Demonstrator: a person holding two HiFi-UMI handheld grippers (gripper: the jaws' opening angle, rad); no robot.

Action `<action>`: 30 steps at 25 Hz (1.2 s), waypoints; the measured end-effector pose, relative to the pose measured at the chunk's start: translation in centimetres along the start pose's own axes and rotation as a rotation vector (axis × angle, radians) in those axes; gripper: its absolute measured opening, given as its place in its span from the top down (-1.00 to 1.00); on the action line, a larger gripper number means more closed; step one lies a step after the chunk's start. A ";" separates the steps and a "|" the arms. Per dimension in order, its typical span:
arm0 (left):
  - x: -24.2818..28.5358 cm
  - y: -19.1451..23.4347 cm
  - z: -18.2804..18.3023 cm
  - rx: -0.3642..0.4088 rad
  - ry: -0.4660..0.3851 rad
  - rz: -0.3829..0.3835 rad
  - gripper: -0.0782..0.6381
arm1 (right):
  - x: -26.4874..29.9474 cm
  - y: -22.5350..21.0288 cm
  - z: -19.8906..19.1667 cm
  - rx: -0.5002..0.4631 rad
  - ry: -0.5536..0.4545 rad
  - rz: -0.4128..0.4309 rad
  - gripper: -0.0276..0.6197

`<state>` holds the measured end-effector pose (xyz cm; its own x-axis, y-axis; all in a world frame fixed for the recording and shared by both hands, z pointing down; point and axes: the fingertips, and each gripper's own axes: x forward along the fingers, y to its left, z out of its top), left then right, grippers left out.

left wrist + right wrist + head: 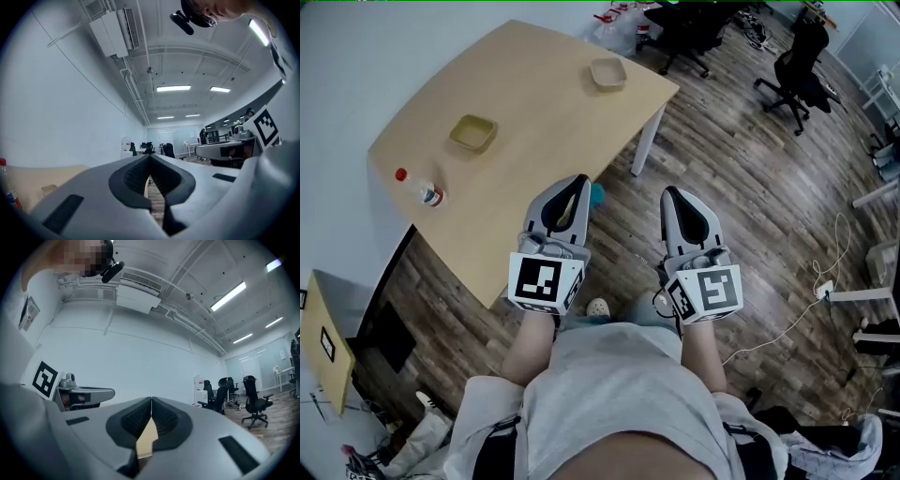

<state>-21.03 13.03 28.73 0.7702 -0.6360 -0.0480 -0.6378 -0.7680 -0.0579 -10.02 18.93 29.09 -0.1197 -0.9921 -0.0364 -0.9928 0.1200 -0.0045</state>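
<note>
Left gripper (579, 180) and right gripper (668, 193) are pale grey shells with black ribbed fingers (133, 176). There's a black-and-white marker cube (546, 281) on each, just above the light grey tee (609, 375), which has black straps (497, 448) either side.

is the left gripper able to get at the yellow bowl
Probably yes: the left gripper, shut, is by the table's near edge, and only bare tabletop lies between it and the yellow bowl. The bottle sits off to one side.
</note>
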 end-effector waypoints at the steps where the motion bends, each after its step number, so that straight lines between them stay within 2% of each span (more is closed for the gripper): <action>1: 0.4 -0.1 -0.1 -0.002 0.000 -0.002 0.74 | 0.1 -0.4 0.0 0.002 -0.001 -0.005 0.88; 6: 2.6 0.2 -0.4 -0.003 0.000 0.003 0.74 | 1.7 -2.6 -0.3 -0.001 -0.006 -0.010 0.88; 10: 5.2 1.1 -0.9 -0.001 0.010 0.045 0.74 | 3.9 -4.9 -0.5 0.012 -0.012 0.010 0.88; 21: 15.6 2.1 -0.3 0.009 -0.018 0.147 0.74 | 12.0 -13.3 0.5 -0.004 -0.026 0.133 0.88; 30: 22.7 1.4 0.1 0.025 -0.039 0.226 0.74 | 16.2 -19.6 0.5 -0.005 -0.031 0.217 0.88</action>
<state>-4.43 -2.46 27.49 0.6076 -0.7878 -0.1007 -0.7942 -0.6041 -0.0665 7.54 0.48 28.08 -0.3308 -0.9414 -0.0663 -0.9436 0.3308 0.0114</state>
